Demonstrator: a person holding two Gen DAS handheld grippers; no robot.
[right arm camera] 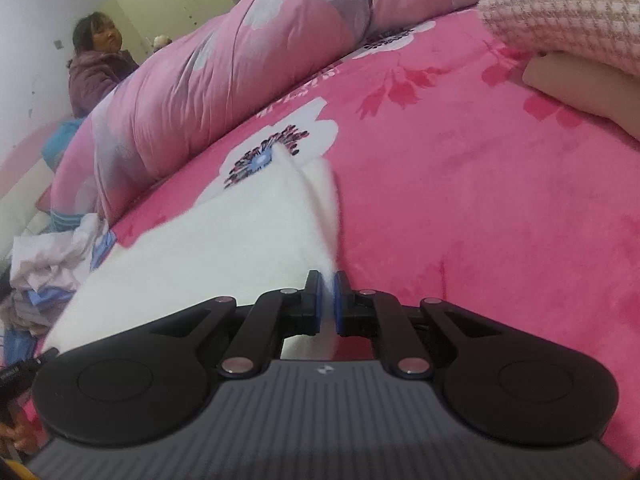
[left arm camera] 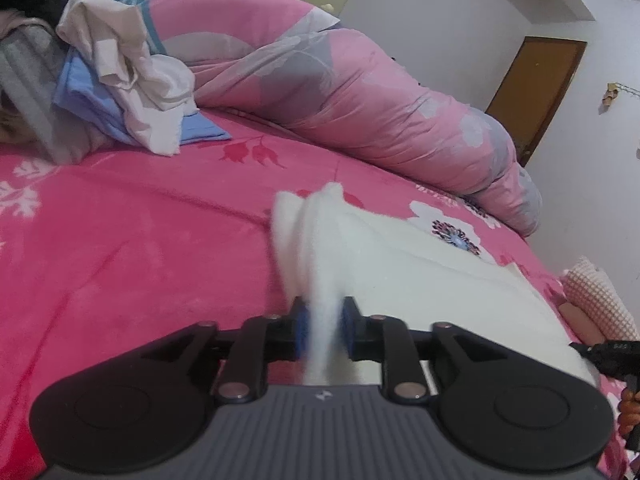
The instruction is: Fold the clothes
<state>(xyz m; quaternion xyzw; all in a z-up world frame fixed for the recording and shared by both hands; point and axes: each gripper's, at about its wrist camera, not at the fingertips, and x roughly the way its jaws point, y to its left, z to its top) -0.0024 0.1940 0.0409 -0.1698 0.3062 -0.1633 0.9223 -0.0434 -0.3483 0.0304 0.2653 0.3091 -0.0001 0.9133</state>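
Note:
A white fleecy garment (left arm camera: 400, 264) lies on the pink flowered bed cover (left arm camera: 140, 248). My left gripper (left arm camera: 325, 330) is shut on one bunched edge of it; the cloth stands up between the blue pads and blurs ahead of them. In the right wrist view the same white garment (right arm camera: 224, 232) stretches to the left, and my right gripper (right arm camera: 328, 304) is shut on its other corner, a thin fold pinched between the pads. The right gripper's tip also shows at the left wrist view's right edge, black (left arm camera: 608, 356).
A rolled pink quilt (left arm camera: 360, 92) runs along the bed's far side. A heap of unfolded clothes, white, blue and grey (left arm camera: 120, 76), lies at the back left. A waffle-knit pillow (right arm camera: 568, 12) sits at the right. A person in a purple jacket (right arm camera: 96, 72) stands beyond the quilt.

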